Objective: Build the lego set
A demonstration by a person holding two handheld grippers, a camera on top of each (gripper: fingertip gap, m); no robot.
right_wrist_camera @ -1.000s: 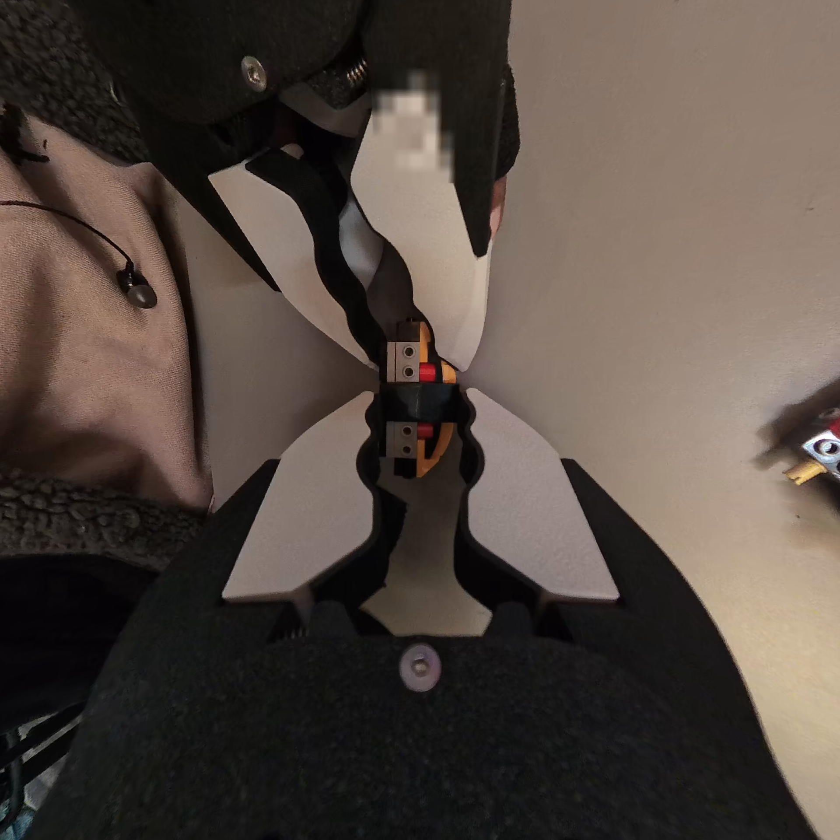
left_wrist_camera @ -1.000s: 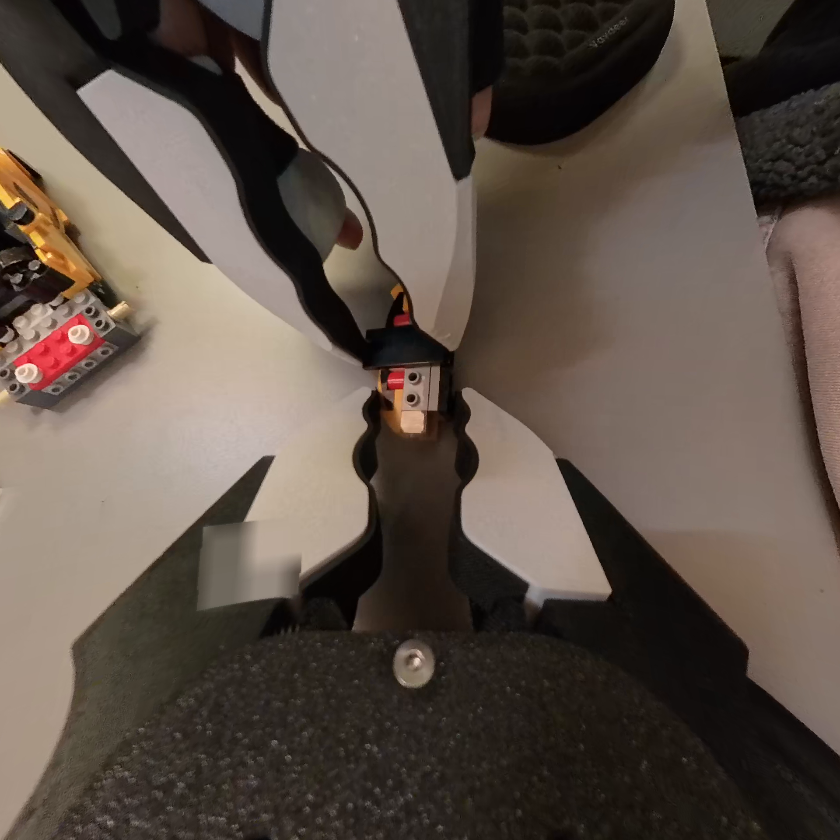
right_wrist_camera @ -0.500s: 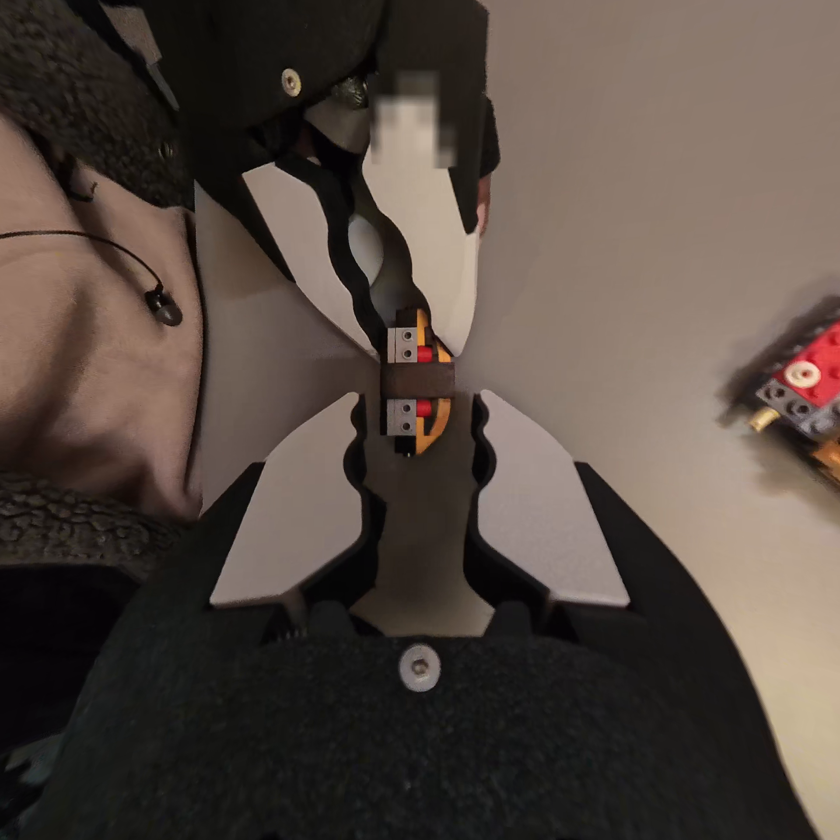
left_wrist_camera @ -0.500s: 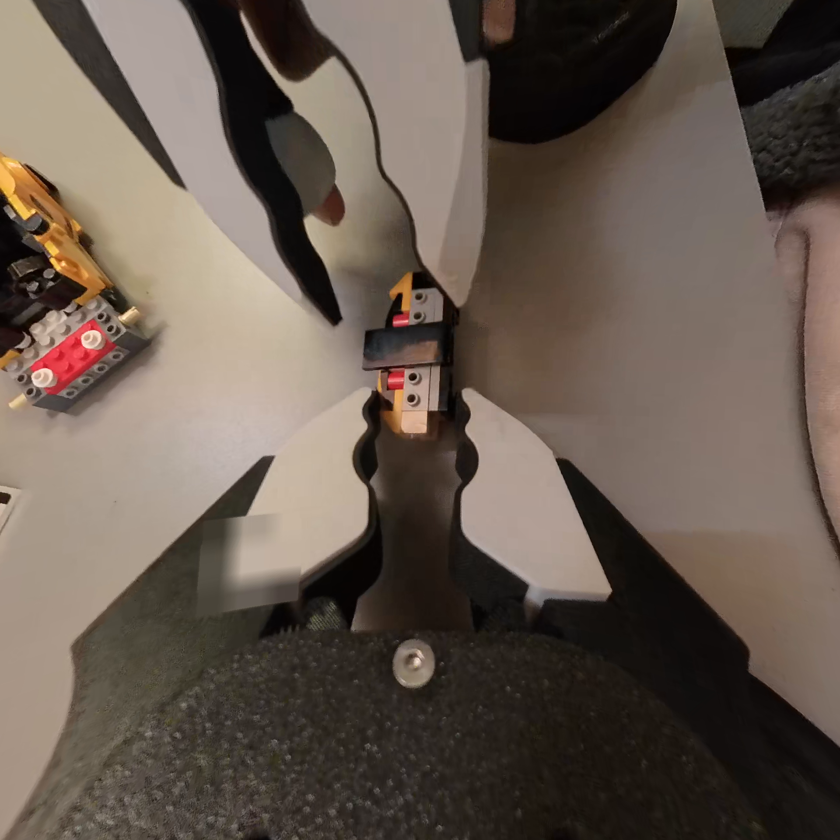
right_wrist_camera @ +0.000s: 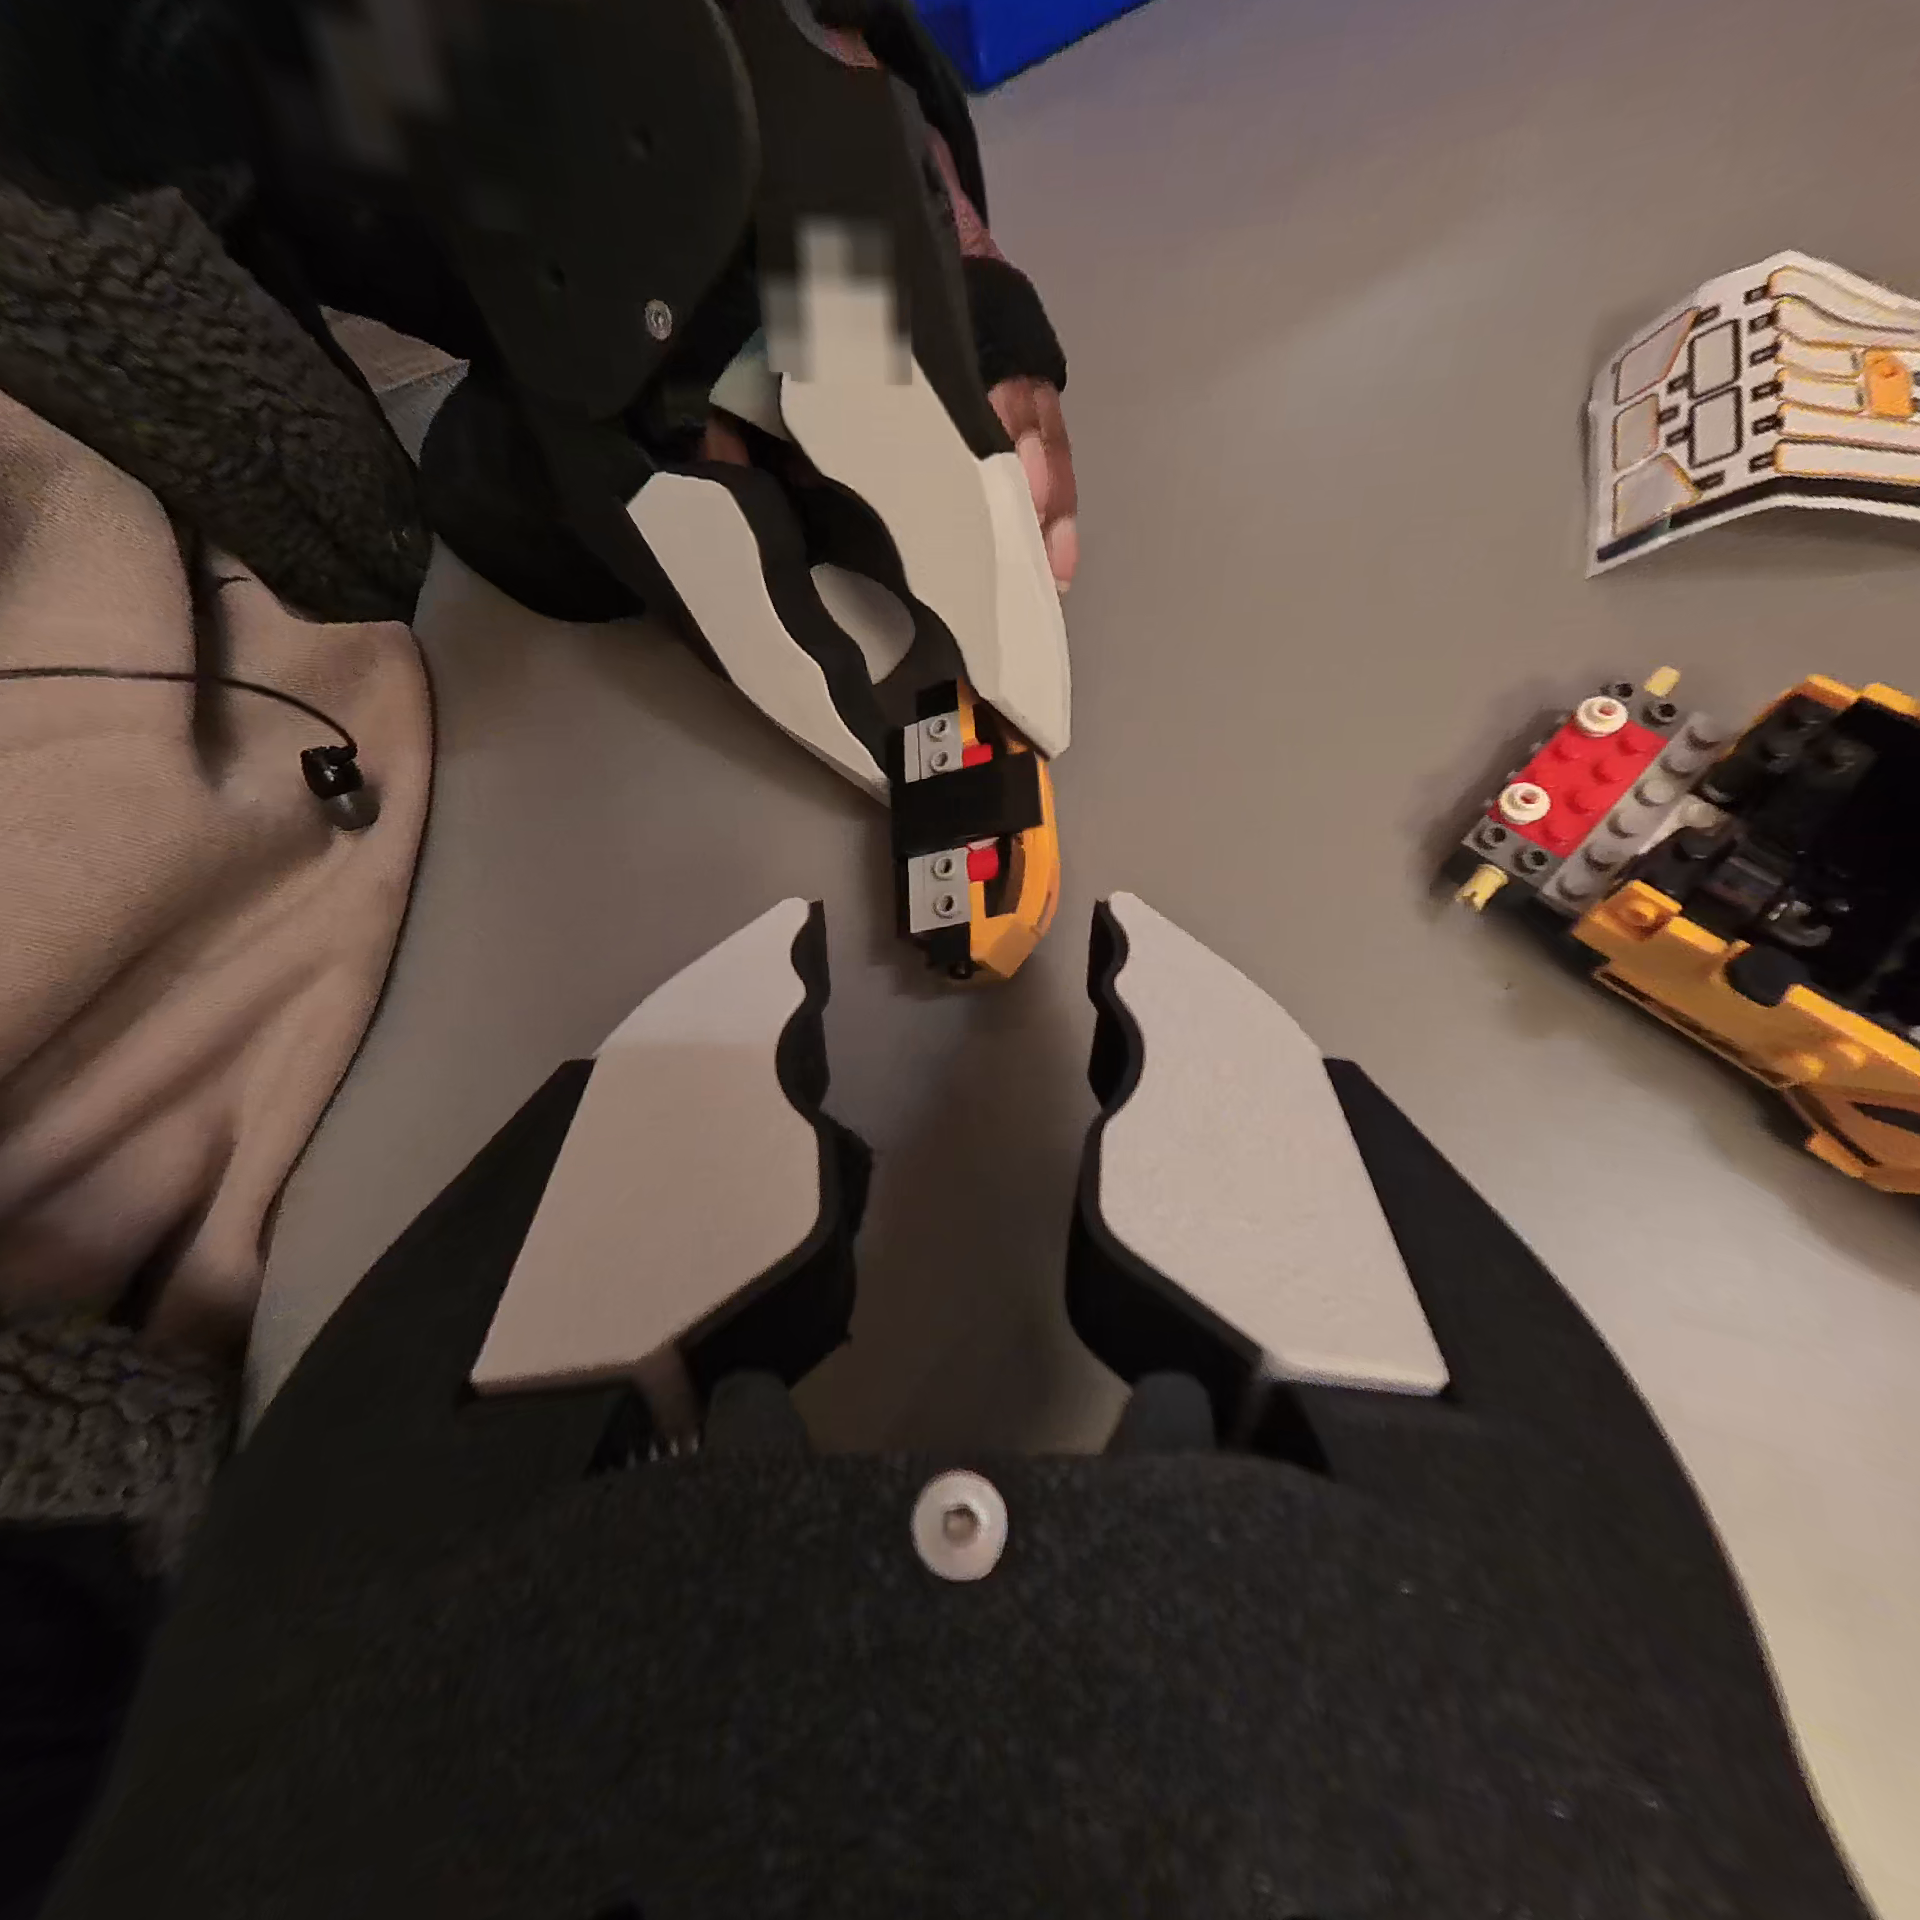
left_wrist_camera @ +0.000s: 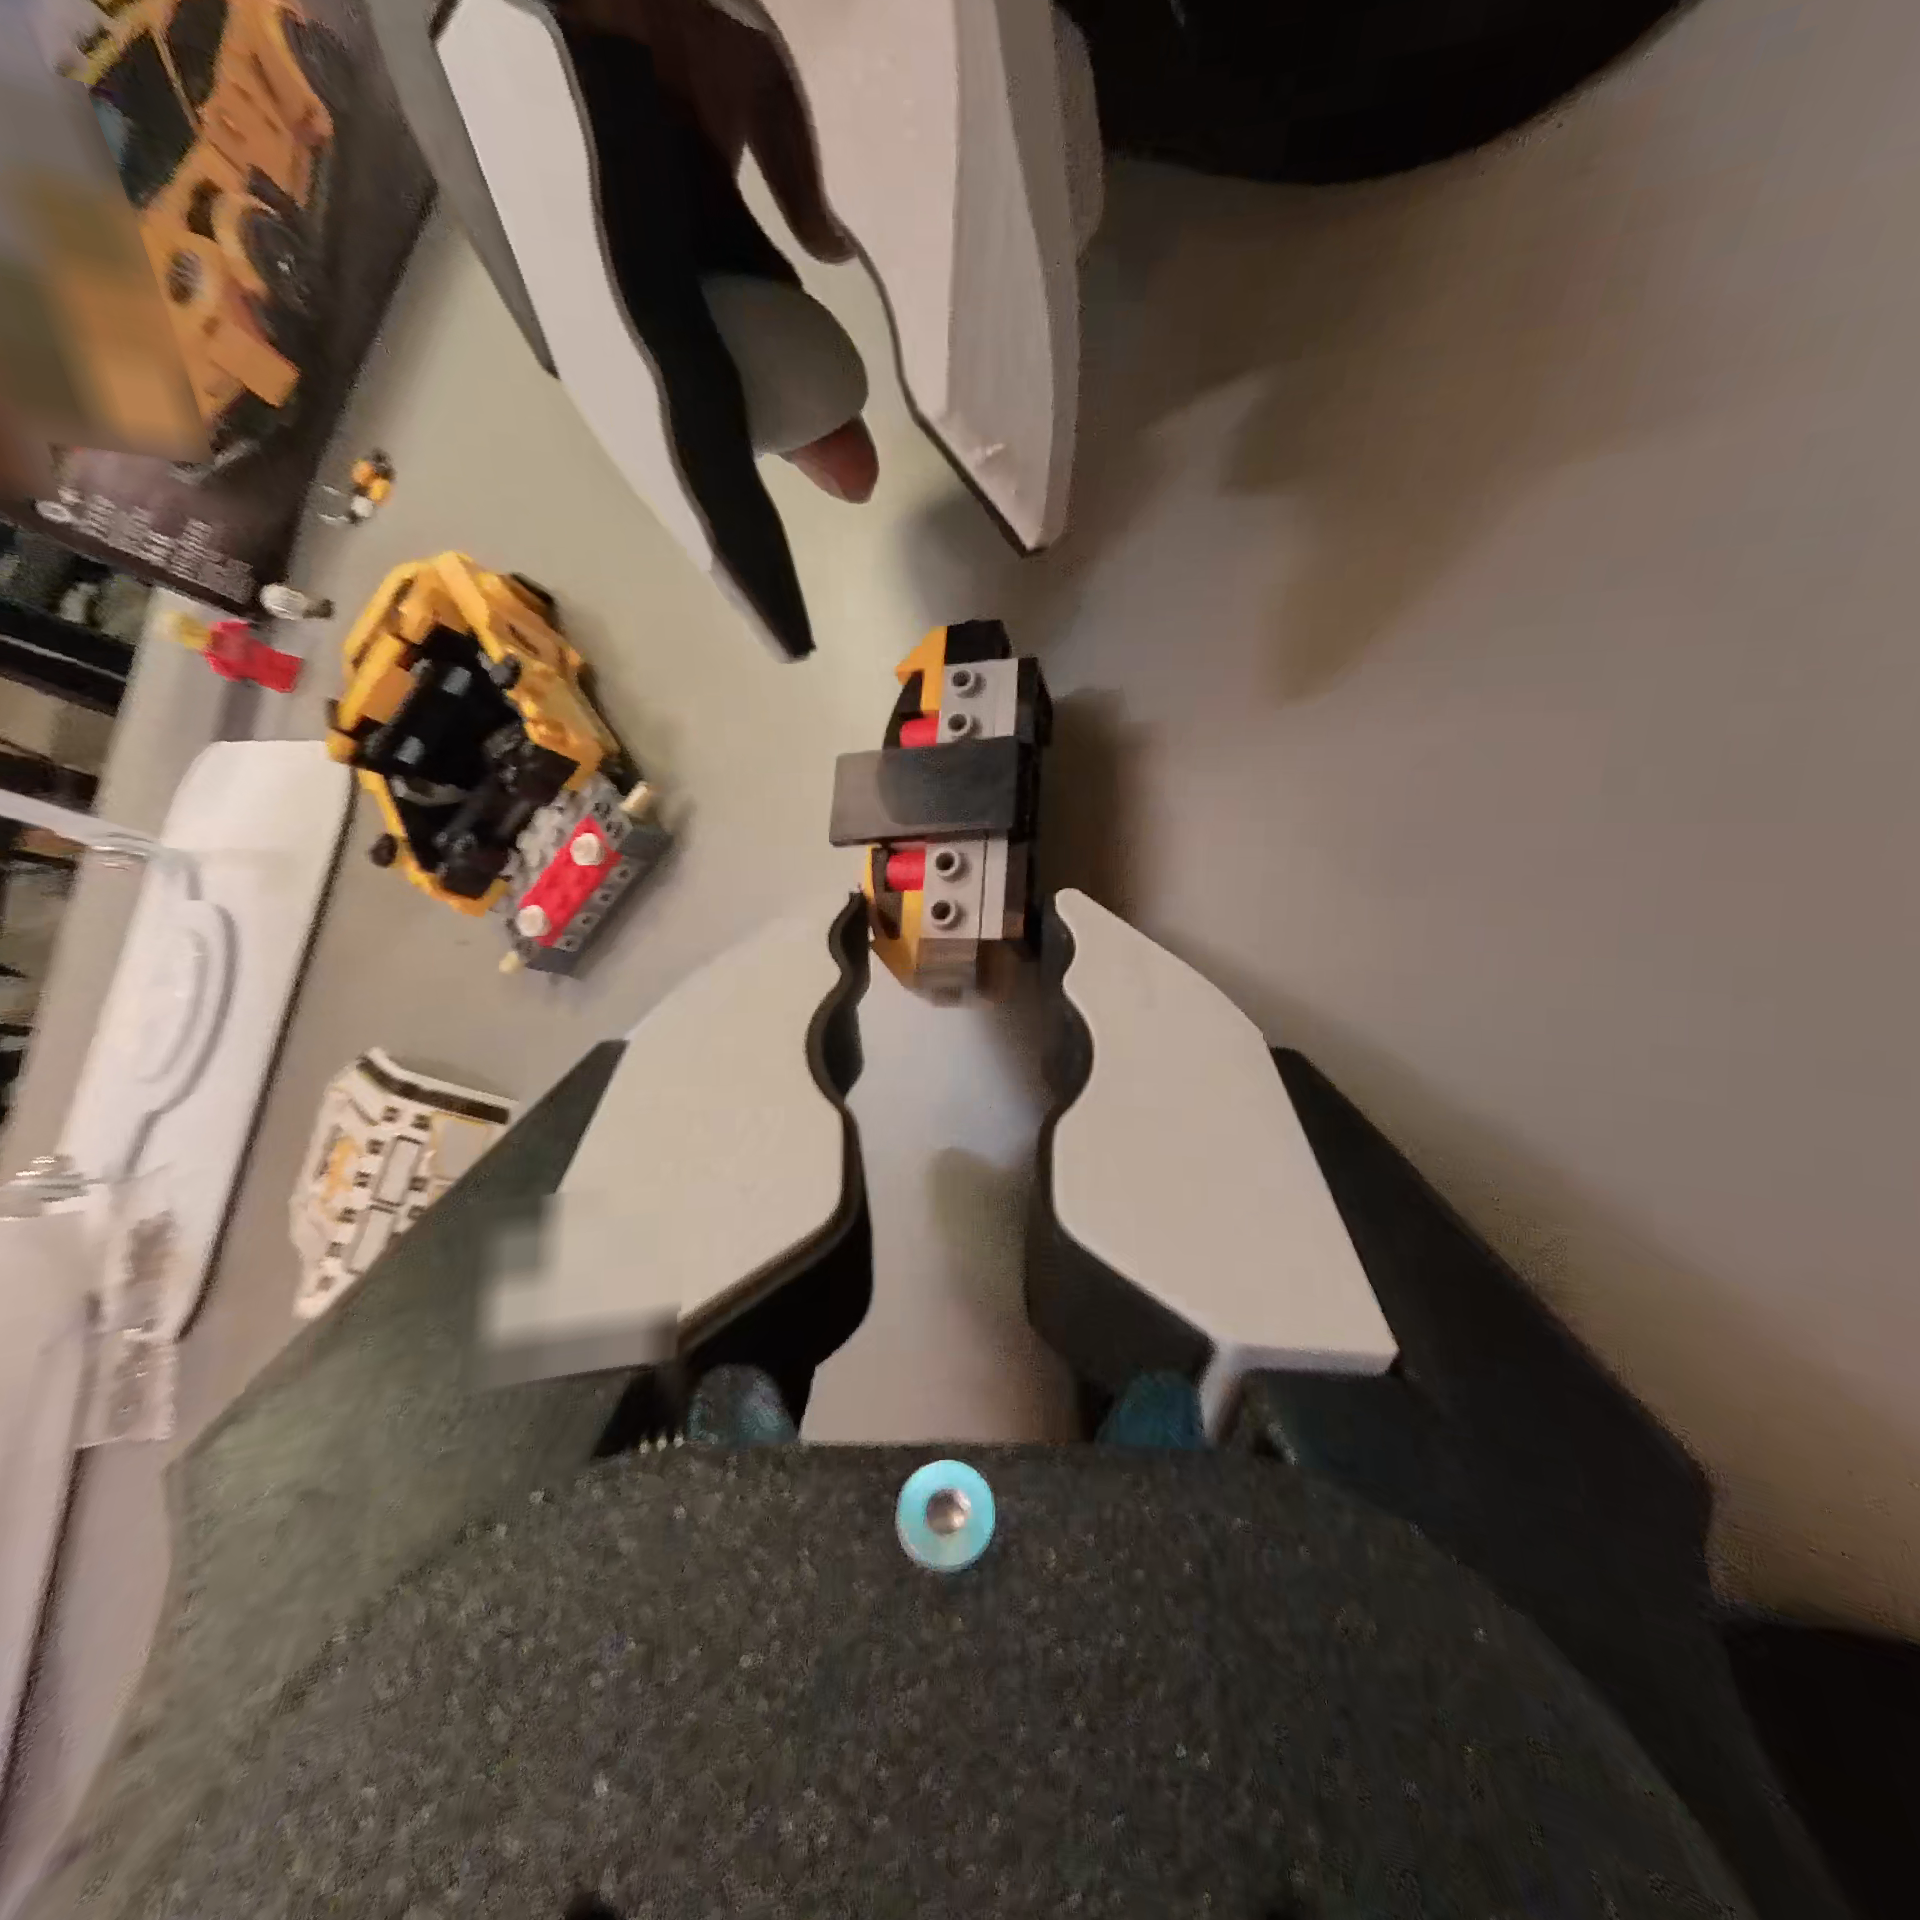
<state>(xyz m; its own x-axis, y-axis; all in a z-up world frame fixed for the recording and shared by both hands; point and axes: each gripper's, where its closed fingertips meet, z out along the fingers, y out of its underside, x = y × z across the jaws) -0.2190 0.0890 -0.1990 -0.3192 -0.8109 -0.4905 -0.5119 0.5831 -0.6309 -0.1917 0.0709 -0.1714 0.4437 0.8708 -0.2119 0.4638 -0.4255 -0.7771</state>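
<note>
A small lego sub-assembly [left_wrist_camera: 956, 790] of orange, grey, black and red bricks has a black plate across its middle. My left gripper [left_wrist_camera: 954, 920] is shut on its near end and holds it just above the grey table. In the right wrist view the sub-assembly [right_wrist_camera: 961, 805] sticks out of the left gripper [right_wrist_camera: 971, 764] towards me. My right gripper [right_wrist_camera: 958, 909] is open and empty, its tips just short of the sub-assembly's free end. In the left wrist view the right gripper [left_wrist_camera: 912, 597] stands open beyond the sub-assembly, not touching it.
A part-built yellow and black lego car [left_wrist_camera: 468, 727] with a red and grey end lies on the table, also in the right wrist view [right_wrist_camera: 1714, 883]. Near it are a sticker sheet [right_wrist_camera: 1756, 416], the set's box [left_wrist_camera: 208, 260], small loose pieces [left_wrist_camera: 244, 655] and a white tray [left_wrist_camera: 177, 987]. A person's beige garment [right_wrist_camera: 156, 883] is at the left. My hands' fingertips stand some 5 cm from each other.
My right gripper has opened, let go of the sub-assembly and drawn back from it. My left gripper still holds it. Both views have swung, so the car shows more.
</note>
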